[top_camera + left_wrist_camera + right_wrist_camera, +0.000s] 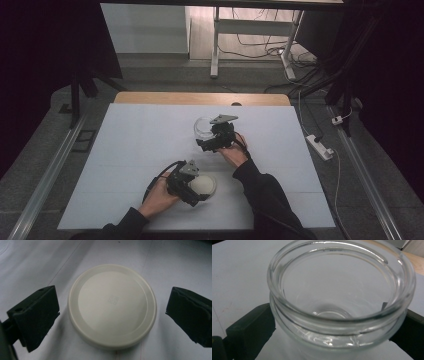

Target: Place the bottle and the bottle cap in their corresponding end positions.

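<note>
Evidently the work in hand is capping a jar. The right tool (214, 136) is gripping the clear glass jar (202, 128) just under its rim, jaws pressing on either side, probably to keep the mouth upward and steady near the middle of the white worktop (130, 140). Closer to the person, the left tool (192, 192) is standing wide, its jaws flanking the cream lid (112, 306) without touching it. That lid is lying flat on the worktop, well apart from the jar, likely so it can be pinched across its edge and carried over.
</note>
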